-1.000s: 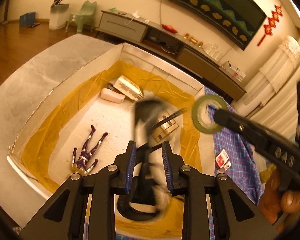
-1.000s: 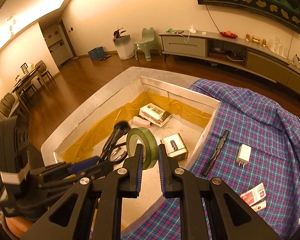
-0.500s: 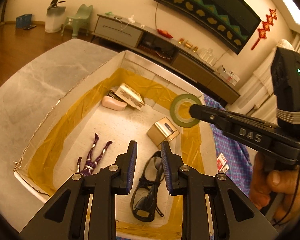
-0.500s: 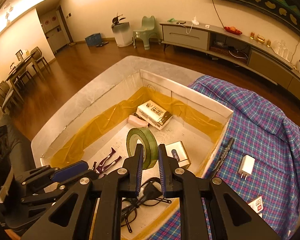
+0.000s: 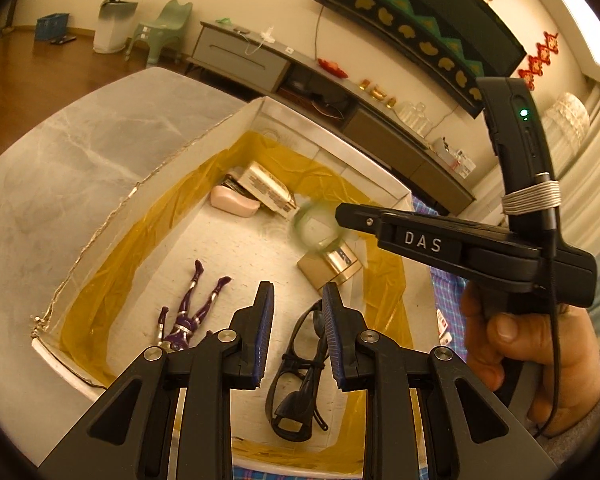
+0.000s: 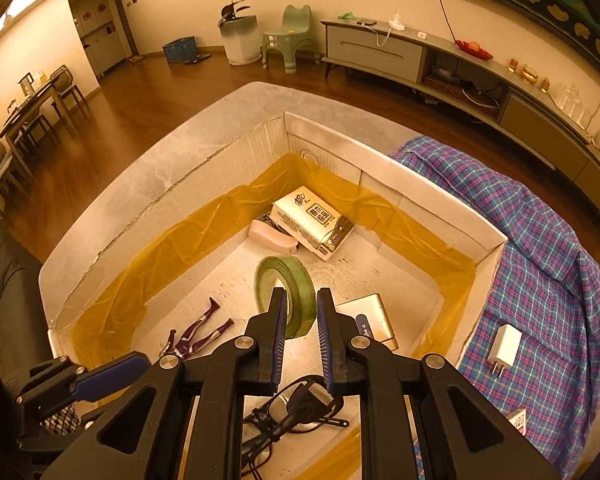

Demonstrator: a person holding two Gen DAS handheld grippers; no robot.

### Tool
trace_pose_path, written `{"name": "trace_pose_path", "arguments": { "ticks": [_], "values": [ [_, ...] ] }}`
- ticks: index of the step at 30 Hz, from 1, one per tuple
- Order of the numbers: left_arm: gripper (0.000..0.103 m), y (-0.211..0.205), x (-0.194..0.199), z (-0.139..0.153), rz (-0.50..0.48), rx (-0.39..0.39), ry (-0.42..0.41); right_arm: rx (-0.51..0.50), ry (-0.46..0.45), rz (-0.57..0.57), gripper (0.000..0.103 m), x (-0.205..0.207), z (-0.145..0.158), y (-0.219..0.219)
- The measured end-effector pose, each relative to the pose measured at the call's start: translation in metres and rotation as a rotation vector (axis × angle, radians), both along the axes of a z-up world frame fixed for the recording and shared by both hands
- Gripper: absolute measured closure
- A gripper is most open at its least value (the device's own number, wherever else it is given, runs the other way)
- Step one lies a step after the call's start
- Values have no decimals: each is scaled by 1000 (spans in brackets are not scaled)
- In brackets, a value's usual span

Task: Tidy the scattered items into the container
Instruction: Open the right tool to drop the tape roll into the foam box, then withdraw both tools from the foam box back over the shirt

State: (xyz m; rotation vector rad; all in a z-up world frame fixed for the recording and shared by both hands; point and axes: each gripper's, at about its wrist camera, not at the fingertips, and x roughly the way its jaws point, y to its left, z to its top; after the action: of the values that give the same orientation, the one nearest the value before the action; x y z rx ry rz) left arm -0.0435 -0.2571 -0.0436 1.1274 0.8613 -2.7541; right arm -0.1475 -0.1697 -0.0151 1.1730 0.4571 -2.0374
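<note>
Your right gripper [image 6: 298, 314] hung over the big white cardboard box w/ yellow tape lining [image 6: 428, 184], angled down into it. Its jaws were opening. The green roll of tape [image 6: 286, 294] stood on edge between the blue pads, but I couldn't tell whether the pads were touching it; in the left wrist view that roll [image 5: 314, 226] was a blur at the tip of your right gripper [image 5: 340, 212], above the box floor. Your right hand [image 5: 528, 344], in a grey sleeve, gripped the handle.

Your left gripper [image 5: 296, 300] had its fingers apart w/ nothing between them, poised over the near end of the box [image 5: 204, 148]. Black-framed glasses [image 5: 300, 372] lay on the box floor just below it.

Also inside the box: purple and silver action figure [image 5: 188, 316] lying flat near the left wall; gold metal tin [image 6: 370, 316] next to the roll on the right; white tissue pack w/ gold print [image 6: 310, 222] and pink oblong case [image 6: 272, 236], touching each other at the far end.

Outside, on the blue-purple plaid cloth [image 6: 540, 280] to the right of the box: white plug charger [image 6: 504, 346] and a small red-white card pack [image 6: 518, 420] near the edge of view. Box sat on a grey marble-look table [image 6: 220, 120].
</note>
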Motion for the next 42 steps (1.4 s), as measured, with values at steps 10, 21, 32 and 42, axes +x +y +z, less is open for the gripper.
{"name": "trace_pose_path", "arguments": {
  "ticks": [10,21,32,42],
  "values": [
    [78,-1,2,-1,-7,22,7,-27,-28,-21,81,0,-1,10],
    [75,11,3,6,-17,-28,46,-104,-69,-13,74,8,4,34],
    [66,46,5,23,-91,-70,94,-257,-68,2,69,27,28,87],
    [60,106,2,38,-207,-104,111,-268,-7,-143,63,-8,34,178]
  ]
}}
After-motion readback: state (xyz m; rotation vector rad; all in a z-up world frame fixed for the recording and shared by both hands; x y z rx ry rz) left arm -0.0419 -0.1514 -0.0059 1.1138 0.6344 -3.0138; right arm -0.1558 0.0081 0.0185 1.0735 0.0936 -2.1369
